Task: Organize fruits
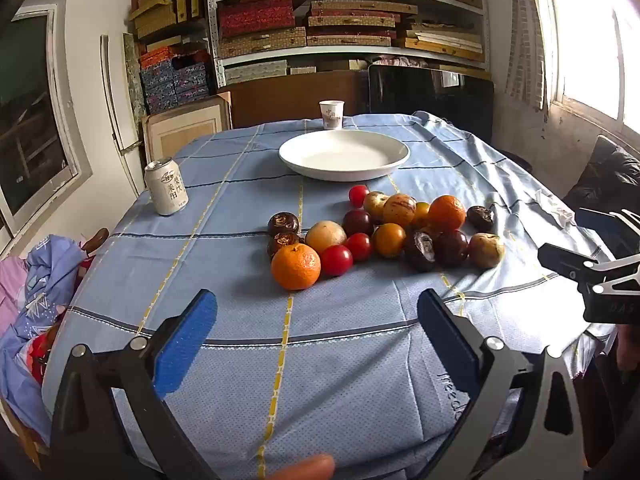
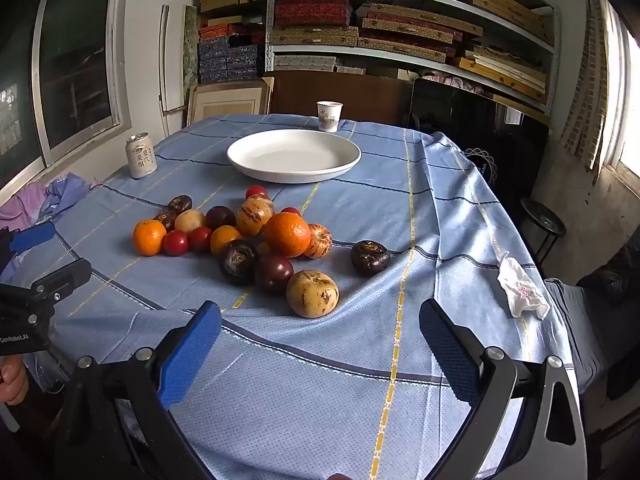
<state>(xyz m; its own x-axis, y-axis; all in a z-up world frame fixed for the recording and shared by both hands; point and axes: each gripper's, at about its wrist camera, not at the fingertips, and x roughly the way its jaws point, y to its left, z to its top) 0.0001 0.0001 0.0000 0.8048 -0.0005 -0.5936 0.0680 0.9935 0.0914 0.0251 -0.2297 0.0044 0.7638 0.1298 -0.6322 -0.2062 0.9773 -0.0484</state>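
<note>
Orange mandarins, red tomatoes and dark plum-like fruits [image 1: 384, 228] lie heaped mid-worktop, all of them short of the white plate [image 1: 344, 155], which sits bare just beyond. Nothing looks sorted yet; every piece remains to move. Left claw [image 1: 316, 336] and right claw [image 2: 320, 340] both gape wide, holding nothing, near the worktop's [image 1: 340, 380] front edge. Some dark ones may be mangosteens; hard to tell.
</note>
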